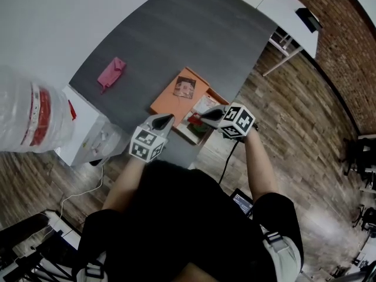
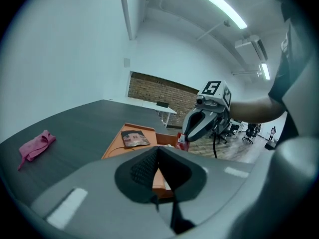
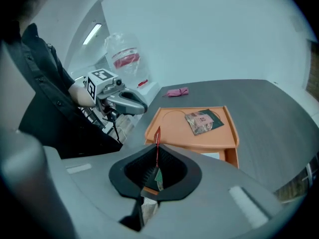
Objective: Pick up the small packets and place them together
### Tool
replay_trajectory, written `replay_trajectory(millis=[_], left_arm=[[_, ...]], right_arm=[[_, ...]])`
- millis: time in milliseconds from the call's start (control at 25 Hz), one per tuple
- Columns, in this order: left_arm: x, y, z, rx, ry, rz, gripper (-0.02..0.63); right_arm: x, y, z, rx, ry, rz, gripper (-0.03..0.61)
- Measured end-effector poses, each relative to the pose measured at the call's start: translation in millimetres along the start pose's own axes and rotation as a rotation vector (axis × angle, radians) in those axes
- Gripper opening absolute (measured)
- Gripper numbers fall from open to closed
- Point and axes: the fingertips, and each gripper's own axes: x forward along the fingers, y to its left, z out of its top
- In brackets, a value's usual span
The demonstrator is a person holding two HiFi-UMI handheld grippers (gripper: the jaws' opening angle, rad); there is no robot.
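Overhead, the orange tray [image 1: 170,101] sat on the dark desk [image 1: 176,34] with one brown packet [image 1: 185,87] lying on it. Other red and green packets [image 1: 198,125] lay just beside the tray's near edge, below the right gripper [image 1: 207,116].

From the left gripper [image 2: 158,151] view, its jaws were pressed together with nothing between them, short of the tray.

From the right gripper view, the jaws pinched a thin red packet [image 3: 156,142] edge-on, raised near the tray's front edge.

By my reading, one packet was already on the tray, one was being carried, and several remained to be gathered.
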Motion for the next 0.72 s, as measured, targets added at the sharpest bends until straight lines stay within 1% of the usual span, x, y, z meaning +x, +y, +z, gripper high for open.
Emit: replay_trajectory(millis=[80,160,240,360,440,480,720], left_arm=[[-2.5,2.3,2.2,0.000,-0.005,0.014,0.000],[-6.6,5.6,0.8,-0.002,-0.004,0.034,0.000],[-11.4,8.6,-2.6,-0.012,0.000,0.057,0.000],[-21.0,13.9,-10.5,-0.037,0.004,0.094,0.000],[-29.6,20.4,-16.9,-0.055,0.004,0.125,0.000],[-33.9,23.9,-19.3,-0.064,0.003,0.140,0.000],[-54.2,34.4,-29.8,-0.113,-0.007,0.192,0.000]], right_arm=[[-5.3,-7.8,10.3,0.047,-0.063,-0.008,0.009],[-5.9,-18.9,21.9,0.124,-0.121,-0.015,0.009],[-1.8,-28.4,33.9,0.208,-0.170,-0.001,0.011],[13.7,-39.0,50.0,0.387,-0.231,0.051,0.011],[31.8,-46.5,55.9,0.520,-0.240,0.067,0.009],[41.4,-48.2,57.5,0.566,-0.236,0.077,0.011],[80.5,-44.2,62.8,0.690,-0.204,0.160,0.011]])
